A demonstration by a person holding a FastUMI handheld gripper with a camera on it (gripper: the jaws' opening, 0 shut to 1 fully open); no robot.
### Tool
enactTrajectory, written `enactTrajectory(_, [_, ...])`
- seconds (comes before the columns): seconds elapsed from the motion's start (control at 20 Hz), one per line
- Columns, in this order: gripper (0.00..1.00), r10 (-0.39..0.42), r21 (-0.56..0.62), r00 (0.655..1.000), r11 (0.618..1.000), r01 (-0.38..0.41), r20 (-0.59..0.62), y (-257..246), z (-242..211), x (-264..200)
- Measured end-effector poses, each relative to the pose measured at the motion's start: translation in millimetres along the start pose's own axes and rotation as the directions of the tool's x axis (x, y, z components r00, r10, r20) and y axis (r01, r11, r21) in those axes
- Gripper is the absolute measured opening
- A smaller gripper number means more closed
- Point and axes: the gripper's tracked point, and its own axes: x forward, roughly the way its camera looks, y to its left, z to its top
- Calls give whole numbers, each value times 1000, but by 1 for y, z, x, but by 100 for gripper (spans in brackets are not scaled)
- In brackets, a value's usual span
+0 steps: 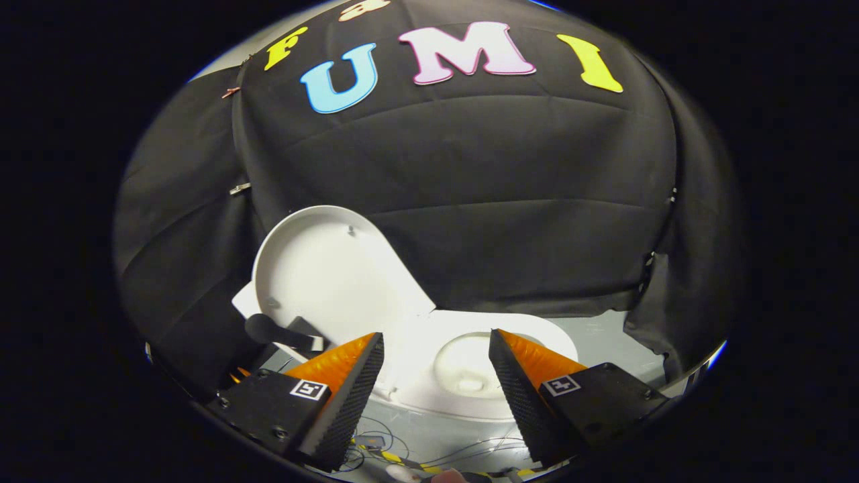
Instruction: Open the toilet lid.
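A small white toilet (429,389) stands just beyond my fingers on a grey floor. Its round white lid (329,272) is raised, leaning back to the left against the black cloth wall, its inner side facing me. The bowl (463,369) shows between my fingertips, open to view. My gripper (436,339) is open, with a wide gap between the fingers and nothing held; the left finger (349,376) sits below the lid, the right finger (523,376) in front of the seat's right side.
A dark rounded handle-like object (268,330) lies left of the toilet, beside the lid's lower edge. Thin wires (402,446) run over the grey floor (604,342) under the fingers. Black cloth (503,201) closes the back and sides.
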Motion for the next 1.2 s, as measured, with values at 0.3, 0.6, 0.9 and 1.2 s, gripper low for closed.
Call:
enactTrajectory(0.3, [100,-15,-29,988,999,20,156,-63,-8,3])
enactTrajectory(0.6, [100,-97,-5,954,995,103,283,-97,-24,0])
enactTrajectory(0.9, [100,-115,51,932,993,104,343,-114,-37,-9])
enactTrajectory(1.2, [99,-132,21,925,991,133,356,-121,-37,-11])
